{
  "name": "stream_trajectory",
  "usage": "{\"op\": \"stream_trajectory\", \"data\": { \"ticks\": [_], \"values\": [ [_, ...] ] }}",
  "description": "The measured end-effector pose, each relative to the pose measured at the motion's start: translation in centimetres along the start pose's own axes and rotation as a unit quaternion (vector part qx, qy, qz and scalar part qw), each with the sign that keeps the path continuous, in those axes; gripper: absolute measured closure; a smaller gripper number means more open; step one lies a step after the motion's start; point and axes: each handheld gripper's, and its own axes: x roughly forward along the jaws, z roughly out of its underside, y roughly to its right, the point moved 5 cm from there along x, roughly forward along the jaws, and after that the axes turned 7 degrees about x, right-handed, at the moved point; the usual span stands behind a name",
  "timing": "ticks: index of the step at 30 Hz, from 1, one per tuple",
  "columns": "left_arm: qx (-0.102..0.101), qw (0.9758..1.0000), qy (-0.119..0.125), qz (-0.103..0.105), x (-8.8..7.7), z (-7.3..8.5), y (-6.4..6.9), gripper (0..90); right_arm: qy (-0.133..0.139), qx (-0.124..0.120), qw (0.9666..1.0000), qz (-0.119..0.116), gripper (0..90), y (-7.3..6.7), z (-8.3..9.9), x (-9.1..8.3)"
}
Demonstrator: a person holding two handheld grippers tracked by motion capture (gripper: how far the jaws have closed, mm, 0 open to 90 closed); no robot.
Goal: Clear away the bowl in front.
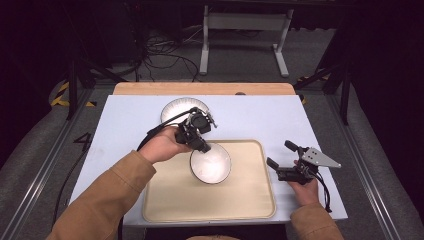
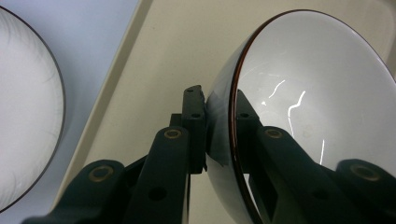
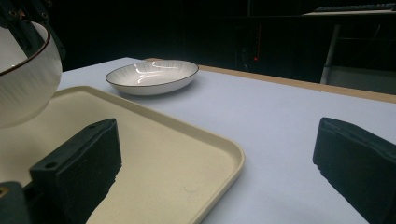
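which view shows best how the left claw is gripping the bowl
The left gripper view: the left claw pinches the bowl at its rim, one jaw outside the wall, one inside. The high view shows the bowl over the tray, but the hand hides the pinch. The right gripper view catches the bowl's side at its left edge.

What stays out of sight around the bowl and tray

In the left gripper view the bowl (image 2: 308, 102) runs off the right and bottom edges, its rim covering part of one jaw, and the plate (image 2: 23, 112) is cut by the left edge. The right gripper view clips the bowl (image 3: 23, 79) at the left, and the tray (image 3: 187, 154) runs off the bottom. From above, the left gripper (image 1: 200, 142) hides the bowl's near rim (whether the bowl rests on the tray or hangs just over it, I cannot tell).
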Motion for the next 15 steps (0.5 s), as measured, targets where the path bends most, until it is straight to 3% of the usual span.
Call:
{"op": "stream_trajectory", "data": {
  "ticks": [15],
  "values": [
    [0.004,0.9998,-0.017,0.01,2.2,0.3,0.4,81.2,0.0,0.0,1.0,0.0,1.5,0.0,0.0,0.0]
  ]
}}
